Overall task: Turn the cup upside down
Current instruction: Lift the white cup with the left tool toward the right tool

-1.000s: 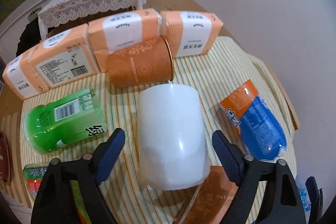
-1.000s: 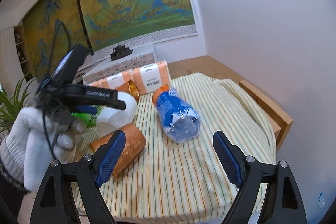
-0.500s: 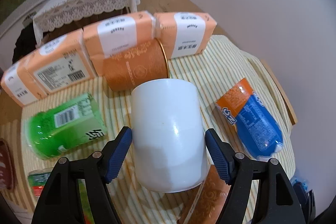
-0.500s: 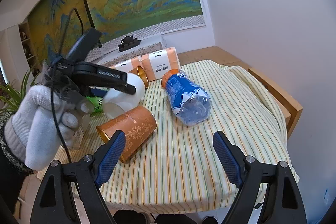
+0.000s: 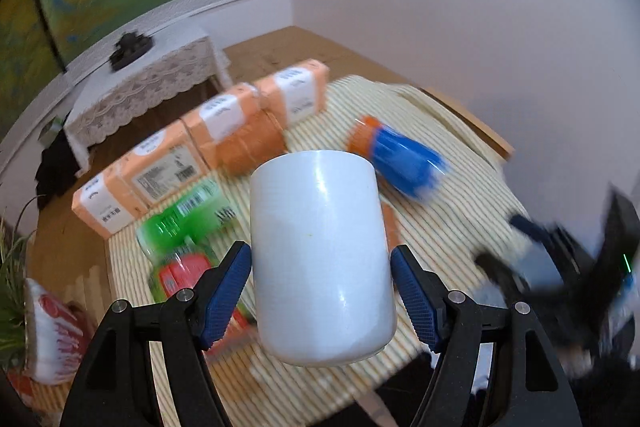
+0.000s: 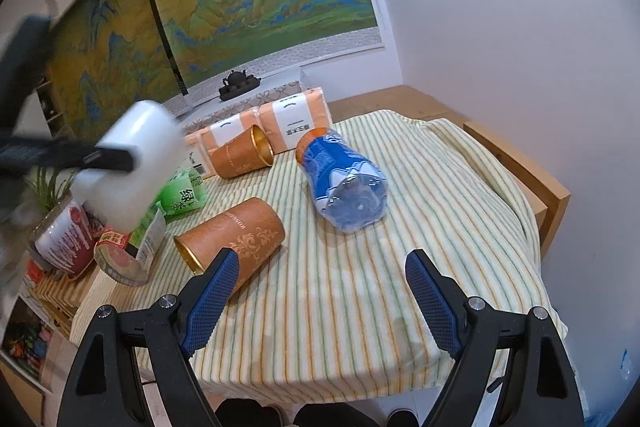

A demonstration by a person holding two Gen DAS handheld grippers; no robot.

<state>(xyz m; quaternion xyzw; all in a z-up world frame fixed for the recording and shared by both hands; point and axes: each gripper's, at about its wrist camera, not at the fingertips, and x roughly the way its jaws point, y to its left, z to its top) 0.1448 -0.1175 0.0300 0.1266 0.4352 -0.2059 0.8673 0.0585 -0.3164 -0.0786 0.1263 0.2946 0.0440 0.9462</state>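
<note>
A plain white cup point(image 5: 320, 251) sits between the blue pads of my left gripper point(image 5: 320, 295), which is shut on its sides and holds it in the air above the striped table. In the right wrist view the same cup point(image 6: 132, 163) hangs tilted at the left, well above the table, with the left gripper's dark finger across it. My right gripper point(image 6: 322, 301) is open and empty, low over the near part of the striped tablecloth point(image 6: 400, 227).
Two brown paper cups lie on their sides point(image 6: 236, 235) point(image 6: 244, 157). A blue bottle point(image 6: 344, 183) lies mid-table, a green bottle point(image 6: 180, 191) at the left. Orange packs point(image 6: 292, 123) line the back. A red can point(image 6: 68, 239) and tape roll point(image 6: 120, 259) sit at the left edge.
My left gripper closed on the white cup and lifted it off the table, up and to the left. The left wrist view is blurred with motion. My right gripper stayed open.
</note>
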